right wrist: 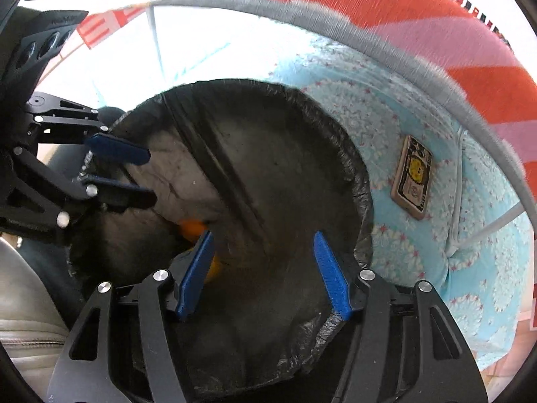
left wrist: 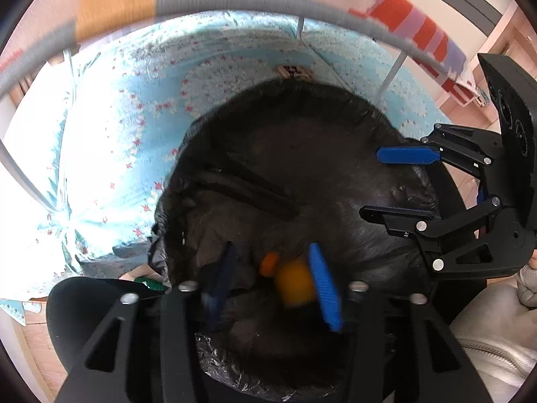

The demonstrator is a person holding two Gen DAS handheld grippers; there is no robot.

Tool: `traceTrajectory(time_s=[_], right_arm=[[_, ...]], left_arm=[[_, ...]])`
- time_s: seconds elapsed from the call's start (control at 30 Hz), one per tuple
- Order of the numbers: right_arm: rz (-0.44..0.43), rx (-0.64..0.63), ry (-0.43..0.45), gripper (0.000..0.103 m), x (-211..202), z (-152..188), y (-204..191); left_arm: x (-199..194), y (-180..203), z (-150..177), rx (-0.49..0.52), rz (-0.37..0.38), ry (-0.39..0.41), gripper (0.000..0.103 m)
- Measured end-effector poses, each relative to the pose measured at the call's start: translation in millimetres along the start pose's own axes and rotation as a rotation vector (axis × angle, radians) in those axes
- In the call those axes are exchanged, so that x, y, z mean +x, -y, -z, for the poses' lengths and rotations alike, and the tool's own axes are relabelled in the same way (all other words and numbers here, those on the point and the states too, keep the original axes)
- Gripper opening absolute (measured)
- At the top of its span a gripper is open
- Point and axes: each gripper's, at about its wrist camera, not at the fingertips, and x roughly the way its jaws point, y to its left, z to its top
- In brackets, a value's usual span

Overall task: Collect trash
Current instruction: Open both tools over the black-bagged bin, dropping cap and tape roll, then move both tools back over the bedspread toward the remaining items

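A pale blue cloth (right wrist: 433,262) printed with small pink stars and white flowers fills the background, with a grey padded rail (right wrist: 386,50) curving above it and red, pink and white striped fabric beyond; much of this is motion-smeared or washed out by glare. In the middle stands a bin lined with a black trash bag (right wrist: 355,154), its crinkled rim folded over the edge. Both grippers hang over its mouth, pointing steeply down. The left gripper (left wrist: 272,288) has its blue pads spread, and a blurred orange-yellow object (left wrist: 295,283) sits between them inside the bag; what it is cannot be made out, nor whether the pads touch it. A smaller orange bit (left wrist: 269,263) lies just beside it. The right gripper (right wrist: 265,275) also stands with jaws apart, nothing between them; its left pad partly hides the orange thing. A small printed card or box (right wrist: 412,181) lies on the cloth beside the bin.
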Motion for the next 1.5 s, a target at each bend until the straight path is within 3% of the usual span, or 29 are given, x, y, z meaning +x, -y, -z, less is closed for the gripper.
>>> traceTrajectory(time_s=[0.43, 0.7, 1.1, 1.5], right_arm=[[-0.012, 0.009, 0.161, 0.061, -58.4, -22.4, 1.6], [-0.045, 0.034, 0.284, 0.061, -100.6, -38.8, 7.1], [-0.057, 0.022, 0.379, 0.061, -127.8, -70.5, 11.3], [-0.065, 0.019, 0.428, 0.061, -135.1, -108.4, 26.9]], left_arm=[[-59.5, 6.5, -17.5, 0.019, 0.019, 0.141, 0.048], [-100.2, -0.4, -33.0, 0.029, -0.021, 0.245, 0.048], [-144.8, -26.6, -64.0, -0.01, -0.083, 0.369, 0.048], [-161.1, -57.6, -94.9, -0.056, -0.105, 0.419, 0.048]])
